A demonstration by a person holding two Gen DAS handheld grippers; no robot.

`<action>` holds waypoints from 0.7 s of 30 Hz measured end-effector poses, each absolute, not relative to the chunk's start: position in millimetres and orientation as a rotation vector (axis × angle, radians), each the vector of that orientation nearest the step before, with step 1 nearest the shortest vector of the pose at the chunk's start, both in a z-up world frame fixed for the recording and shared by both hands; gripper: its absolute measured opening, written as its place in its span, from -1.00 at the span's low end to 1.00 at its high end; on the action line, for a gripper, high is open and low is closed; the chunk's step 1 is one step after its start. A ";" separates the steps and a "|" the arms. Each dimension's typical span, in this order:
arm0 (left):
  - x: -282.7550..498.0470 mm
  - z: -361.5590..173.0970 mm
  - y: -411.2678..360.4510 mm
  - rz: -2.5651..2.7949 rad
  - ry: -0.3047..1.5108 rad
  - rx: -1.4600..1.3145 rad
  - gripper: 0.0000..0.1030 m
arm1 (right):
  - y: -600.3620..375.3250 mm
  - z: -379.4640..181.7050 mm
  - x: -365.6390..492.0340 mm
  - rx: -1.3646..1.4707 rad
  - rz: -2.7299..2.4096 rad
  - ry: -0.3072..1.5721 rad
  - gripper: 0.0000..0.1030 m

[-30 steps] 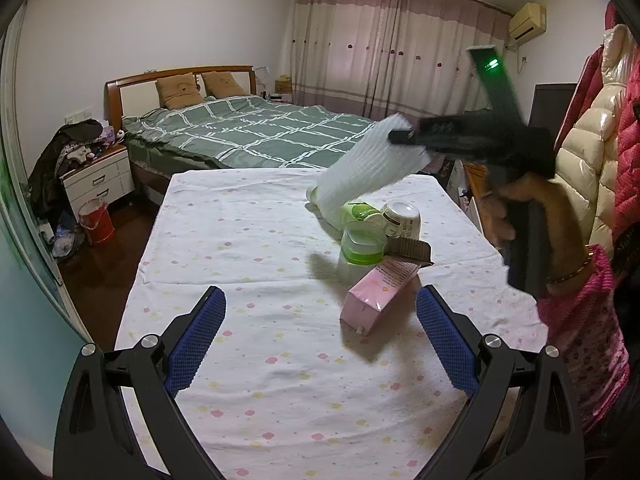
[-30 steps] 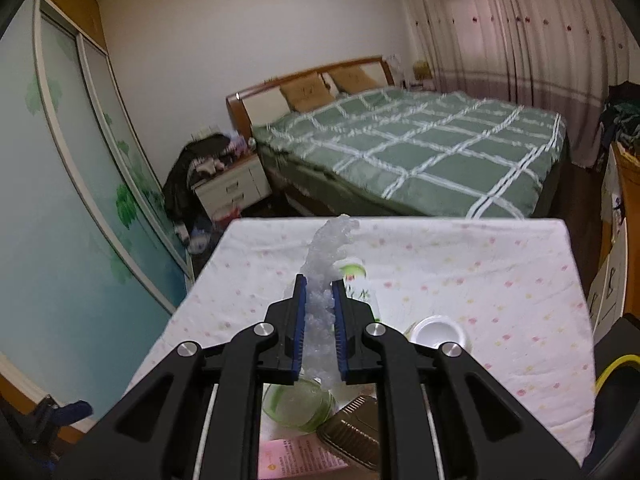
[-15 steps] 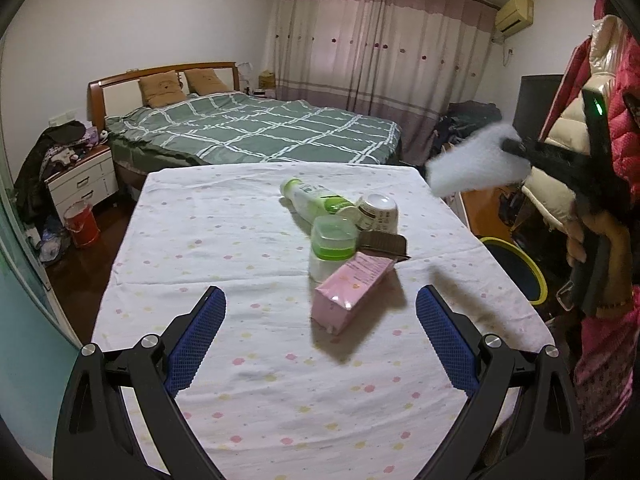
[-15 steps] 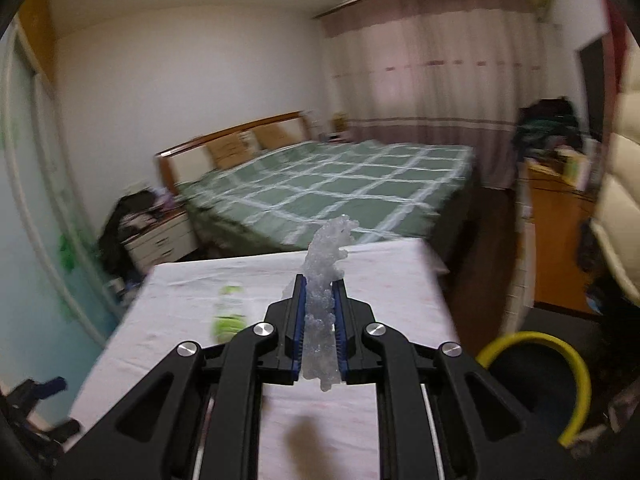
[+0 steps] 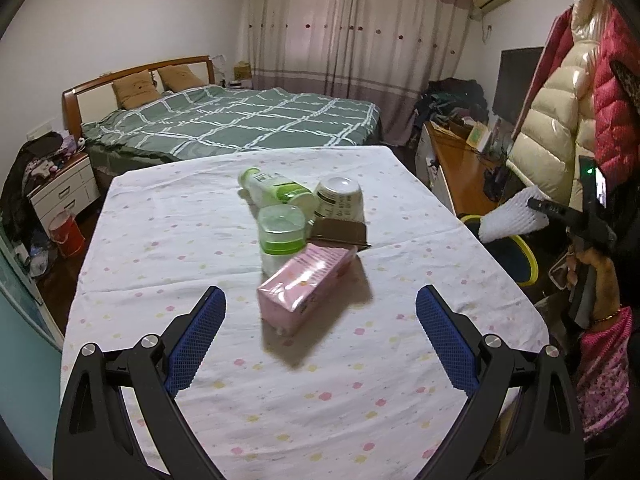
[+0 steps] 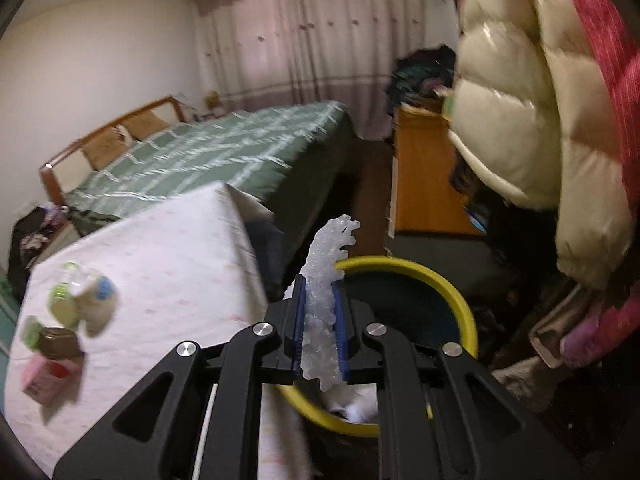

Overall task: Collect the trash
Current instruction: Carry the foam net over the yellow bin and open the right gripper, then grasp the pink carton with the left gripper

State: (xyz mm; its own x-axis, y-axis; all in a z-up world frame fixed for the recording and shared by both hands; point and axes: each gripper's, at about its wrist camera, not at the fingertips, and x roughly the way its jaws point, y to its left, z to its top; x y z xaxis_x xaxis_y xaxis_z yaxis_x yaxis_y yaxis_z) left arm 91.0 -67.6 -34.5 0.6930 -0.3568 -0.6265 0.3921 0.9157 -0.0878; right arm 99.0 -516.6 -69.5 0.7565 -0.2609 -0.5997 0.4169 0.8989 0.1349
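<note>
White foam netting is pinched between the nearly closed jaws of the right hand-held gripper, past the desk's right edge, above a yellow-rimmed bin. The left hand-held gripper is spread wide and empty over the desk's near edge, facing a pink carton.

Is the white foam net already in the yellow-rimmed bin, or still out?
Still out: the foam net sits clamped between the right gripper's jaws above the bin.

Trash clustered on table, bin beside table
</note>
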 end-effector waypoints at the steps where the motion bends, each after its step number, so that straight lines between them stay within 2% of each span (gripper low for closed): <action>1: 91.8 -35.5 -71.6 -0.423 0.692 0.061 0.84 | -523.4 -77.9 100.5 0.278 -0.386 0.624 -0.74; 13: 101.8 -44.3 -96.6 -0.451 0.725 0.095 0.84 | -562.0 -121.8 111.8 0.324 -0.449 0.710 -0.72; 15: 103.7 -45.8 -99.2 -0.453 0.731 0.096 0.84 | -564.5 -124.4 112.6 0.327 -0.454 0.714 -0.66; 17: 104.1 -45.6 -99.2 -0.455 0.733 0.097 0.84 | -565.6 -122.6 112.1 0.329 -0.454 0.713 -0.48; 21: 105.9 -47.9 -99.8 -0.460 0.741 0.096 0.84 | -563.6 -117.8 109.7 0.331 -0.448 0.700 -0.44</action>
State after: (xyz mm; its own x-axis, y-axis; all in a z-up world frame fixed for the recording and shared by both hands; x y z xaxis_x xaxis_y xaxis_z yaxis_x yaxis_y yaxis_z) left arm 105.9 -99.8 -47.9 0.6437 -0.3693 -0.6703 0.4363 0.8966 -0.0750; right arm 109.7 -563.6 -117.8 0.6772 -0.2819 -0.6797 0.4986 0.8552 0.1420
